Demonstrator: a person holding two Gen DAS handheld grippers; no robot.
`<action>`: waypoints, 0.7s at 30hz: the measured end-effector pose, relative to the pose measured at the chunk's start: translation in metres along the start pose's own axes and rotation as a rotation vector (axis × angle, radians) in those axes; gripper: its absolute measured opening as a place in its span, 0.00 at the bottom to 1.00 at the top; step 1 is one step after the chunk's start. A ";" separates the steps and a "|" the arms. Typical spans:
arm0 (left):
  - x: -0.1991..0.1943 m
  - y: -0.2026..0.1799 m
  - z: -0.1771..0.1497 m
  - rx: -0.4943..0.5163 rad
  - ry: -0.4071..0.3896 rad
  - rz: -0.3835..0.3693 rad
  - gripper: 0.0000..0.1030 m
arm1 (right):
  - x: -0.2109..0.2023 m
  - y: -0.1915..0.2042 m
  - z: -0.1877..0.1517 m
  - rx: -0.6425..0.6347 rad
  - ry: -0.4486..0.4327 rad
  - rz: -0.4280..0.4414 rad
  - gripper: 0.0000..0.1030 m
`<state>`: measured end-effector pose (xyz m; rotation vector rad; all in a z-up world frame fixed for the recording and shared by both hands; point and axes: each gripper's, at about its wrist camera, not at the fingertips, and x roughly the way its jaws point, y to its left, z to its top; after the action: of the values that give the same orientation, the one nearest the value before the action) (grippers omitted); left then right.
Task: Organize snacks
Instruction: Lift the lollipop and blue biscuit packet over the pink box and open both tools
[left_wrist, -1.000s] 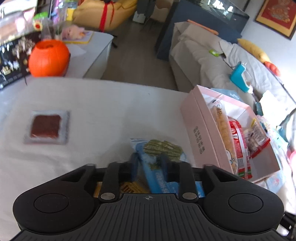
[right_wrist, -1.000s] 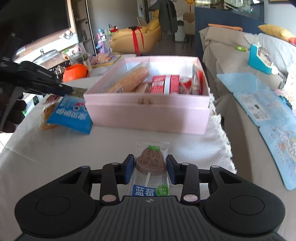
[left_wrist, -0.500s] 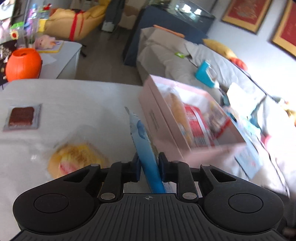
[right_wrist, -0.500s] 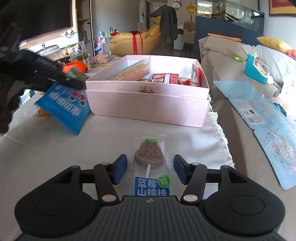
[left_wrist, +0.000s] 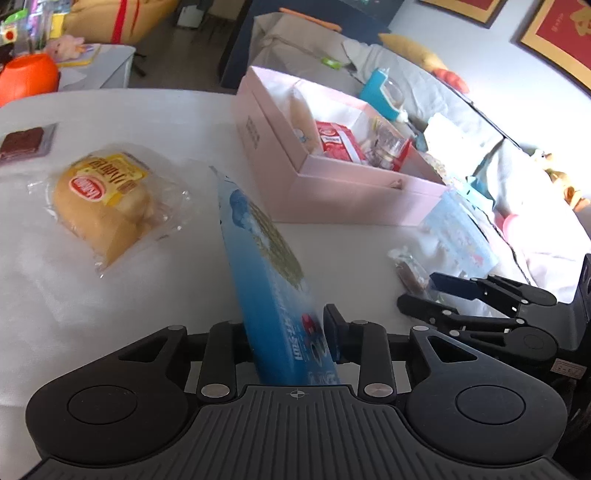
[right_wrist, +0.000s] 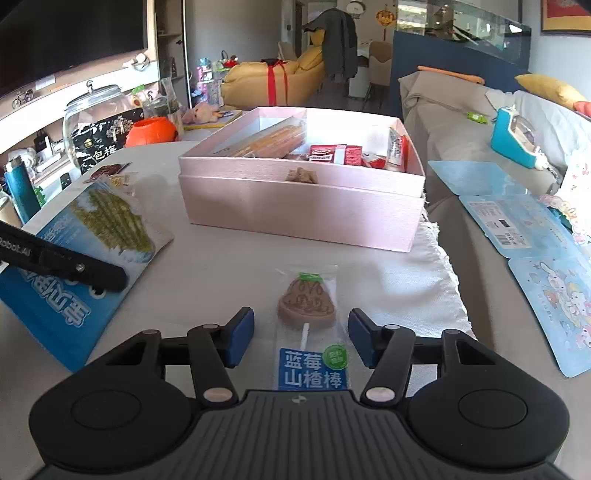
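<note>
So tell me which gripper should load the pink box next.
Left, probably. The left gripper already has the blue packet between its opening jaws, beside the box; the right gripper only straddles the lollipop on the table.

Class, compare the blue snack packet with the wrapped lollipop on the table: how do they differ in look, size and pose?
The blue snack packet is opaque and printed; the wrapped lollipop shows through clear film. The packet is much larger than the lollipop. The packet stands tilted between the left gripper's opening jaws, while the lollipop lies flat on the table between the open right gripper's fingers, untouched. Both are sealed and outside the pink box.
</note>
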<state>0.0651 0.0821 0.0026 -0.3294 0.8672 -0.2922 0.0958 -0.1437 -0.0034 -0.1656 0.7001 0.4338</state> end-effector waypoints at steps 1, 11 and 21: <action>0.001 0.000 0.000 -0.007 -0.002 -0.003 0.33 | 0.001 0.000 0.001 -0.004 0.003 0.003 0.56; -0.027 0.002 0.004 -0.065 -0.062 -0.028 0.18 | -0.004 0.006 0.014 -0.020 -0.003 0.024 0.35; -0.066 -0.036 0.042 0.023 -0.199 -0.099 0.17 | -0.055 -0.013 0.043 0.011 -0.133 0.021 0.35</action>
<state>0.0538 0.0814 0.0875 -0.3743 0.6525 -0.3542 0.0896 -0.1607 0.0650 -0.1176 0.5745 0.4568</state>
